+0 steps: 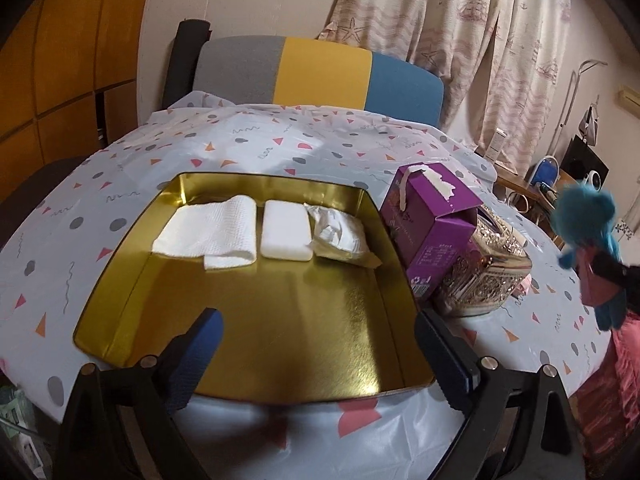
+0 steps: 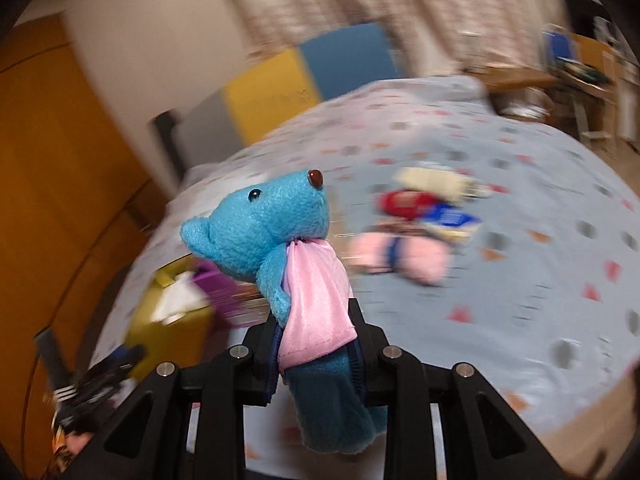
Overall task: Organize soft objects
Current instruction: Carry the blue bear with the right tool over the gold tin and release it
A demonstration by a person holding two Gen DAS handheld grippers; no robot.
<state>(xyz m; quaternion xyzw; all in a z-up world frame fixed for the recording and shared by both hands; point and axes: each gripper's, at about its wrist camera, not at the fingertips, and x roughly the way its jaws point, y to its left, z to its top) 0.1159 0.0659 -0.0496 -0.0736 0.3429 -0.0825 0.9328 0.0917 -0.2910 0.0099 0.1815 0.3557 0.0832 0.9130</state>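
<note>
while the right tongs (image 2: 316,354) pinch the blue plush bear in a pink satin cape (image 2: 280,240) around its middle, carrying looks like the step in hand. it is held aloft over the patterned surface (image 2: 500,300), well apart from the shallow gold metal tin (image 1: 120,304). next, i judge, comes lowering it beside the folded white cloth (image 1: 212,232). the left tongs (image 1: 320,356) hover agape, empty, over the tin's near edge.

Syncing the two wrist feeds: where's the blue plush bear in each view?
Left wrist: blue plush bear at far right edge, above the table, held by the right gripper.
Right wrist: blue plush bear centre frame, clamped at the body in the right gripper.
Shared landmark: gold tray, blurred at lower left in right wrist.
</note>
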